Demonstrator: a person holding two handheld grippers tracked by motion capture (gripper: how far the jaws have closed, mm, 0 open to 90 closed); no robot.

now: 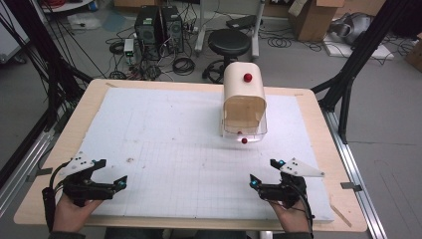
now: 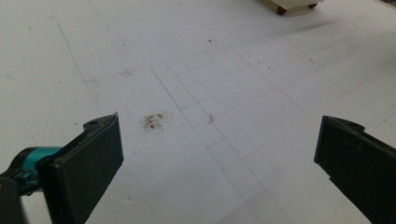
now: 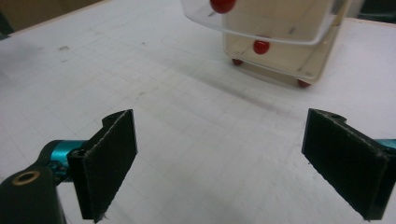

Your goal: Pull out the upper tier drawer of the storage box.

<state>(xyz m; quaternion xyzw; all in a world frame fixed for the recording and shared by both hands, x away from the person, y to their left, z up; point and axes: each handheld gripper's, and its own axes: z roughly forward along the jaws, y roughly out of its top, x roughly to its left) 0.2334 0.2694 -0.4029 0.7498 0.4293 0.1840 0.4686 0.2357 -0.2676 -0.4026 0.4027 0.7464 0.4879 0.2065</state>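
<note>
- Left gripper [image 1: 110, 174]: near desk edge, fingers [image 2: 88, 163] apart, nothing between
- Right gripper [image 1: 264, 172]: near edge, fingers [image 3: 109, 158] apart, empty, facing the bread box
- White gridded mat [image 1: 164, 149]: covers the desk [image 1: 89, 107]
- Bread box [image 1: 243, 99]: cream, red knob [image 1: 247, 77], clear front flap, far right of centre, well apart from both grippers

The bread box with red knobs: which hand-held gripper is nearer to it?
Right. The right hand-held gripper sits just in front of the bread box; the left hand-held gripper is far off toward the table's left edge.
</note>
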